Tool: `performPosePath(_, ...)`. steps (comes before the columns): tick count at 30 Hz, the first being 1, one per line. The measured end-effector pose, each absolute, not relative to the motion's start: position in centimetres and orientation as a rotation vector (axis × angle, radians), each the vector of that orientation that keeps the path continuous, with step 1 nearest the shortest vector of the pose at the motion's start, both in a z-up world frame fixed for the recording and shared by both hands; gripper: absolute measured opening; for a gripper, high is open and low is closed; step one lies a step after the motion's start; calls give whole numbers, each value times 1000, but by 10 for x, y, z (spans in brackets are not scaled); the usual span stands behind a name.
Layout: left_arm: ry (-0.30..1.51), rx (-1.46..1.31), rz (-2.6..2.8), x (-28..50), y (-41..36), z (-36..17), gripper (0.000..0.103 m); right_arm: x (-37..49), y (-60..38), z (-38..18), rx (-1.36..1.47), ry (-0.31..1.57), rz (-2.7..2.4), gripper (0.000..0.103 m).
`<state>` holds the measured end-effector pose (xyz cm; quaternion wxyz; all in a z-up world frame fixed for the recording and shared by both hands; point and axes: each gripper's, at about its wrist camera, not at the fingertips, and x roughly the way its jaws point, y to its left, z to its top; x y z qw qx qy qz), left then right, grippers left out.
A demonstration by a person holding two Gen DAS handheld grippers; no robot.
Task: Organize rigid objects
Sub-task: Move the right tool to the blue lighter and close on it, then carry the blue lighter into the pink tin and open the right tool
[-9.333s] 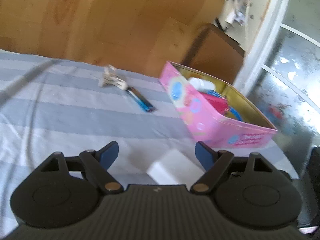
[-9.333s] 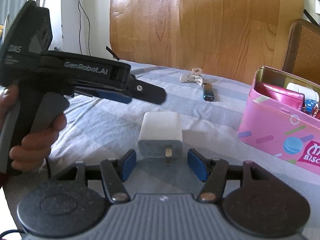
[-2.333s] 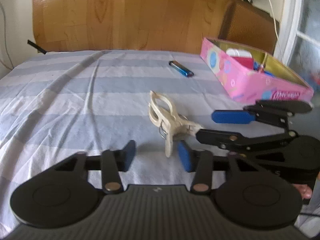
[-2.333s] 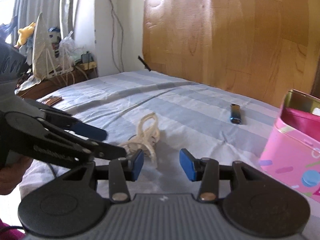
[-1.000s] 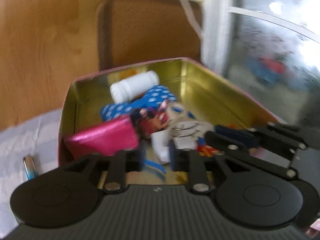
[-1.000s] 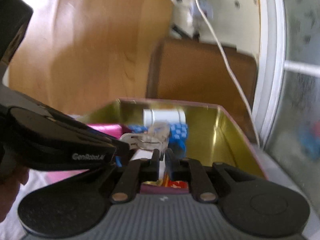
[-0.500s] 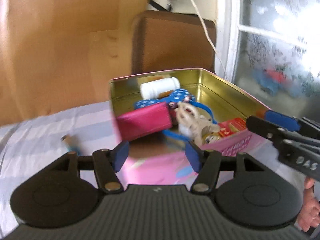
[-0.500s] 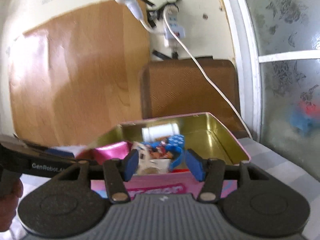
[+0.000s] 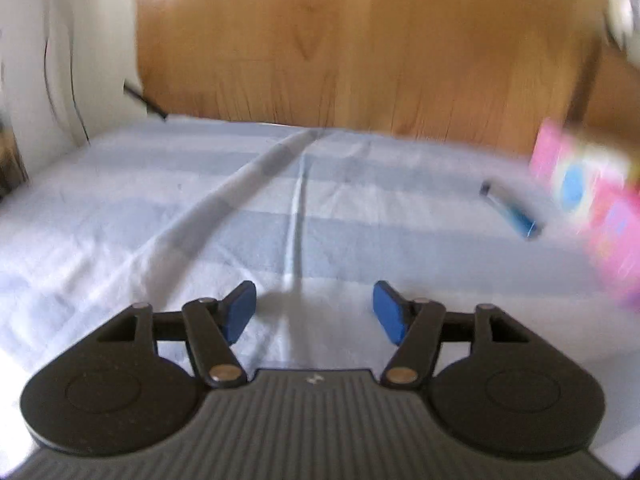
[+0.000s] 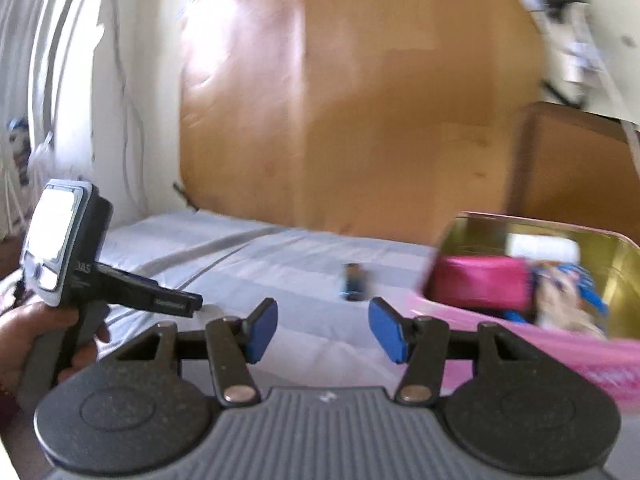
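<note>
A blue lighter [image 9: 511, 209] lies on the striped sheet [image 9: 240, 216], just left of the pink tin box [image 9: 592, 200]. In the right wrist view the lighter [image 10: 354, 280] lies beyond my fingers, and the tin [image 10: 560, 340] at the right holds a magenta pouch [image 10: 480, 282], a white bottle, blue items and the cream clip. My left gripper [image 9: 314, 314] is open and empty over bare sheet; it also shows at the left of the right wrist view [image 10: 176, 304]. My right gripper [image 10: 323, 334] is open and empty. Both views are motion-blurred.
A wooden headboard [image 9: 340, 48] runs along the far edge of the bed. A brown chair back [image 10: 572, 160] stands behind the tin. A white wall with hanging cables [image 10: 128, 120] is at the left.
Both grippers have swung left, away from the tin. The left wrist view now faces the sheet and lighter. The cream clip, let go earlier, lies in the tin.
</note>
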<state>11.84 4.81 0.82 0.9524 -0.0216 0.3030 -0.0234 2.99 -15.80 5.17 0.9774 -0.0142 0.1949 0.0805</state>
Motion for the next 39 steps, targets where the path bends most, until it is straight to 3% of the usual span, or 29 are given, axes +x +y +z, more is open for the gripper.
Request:
performPosePath(11,618,-30,-10,120,51,5,67,199,-110,30,-206,613,-61,48)
performPosePath(15,615,-41,-14,121,52,4,67,223,-122,8,-165,699,-110,49)
performPosePath(18,614,-48,-18,122,53,3,67,224,-130,7,-113,716,-91,45)
performPosePath(19,614,-47,-18,122,53,4,67,222,-134,7,-85,721,-71,34)
performPosePath(21,614,-47,-18,121,53,4,68,219,-135,8,-50,724,-28,25)
performPosePath(39,622,-19,-16,120,49,4,70,85,-112,14,-66,658,215,25)
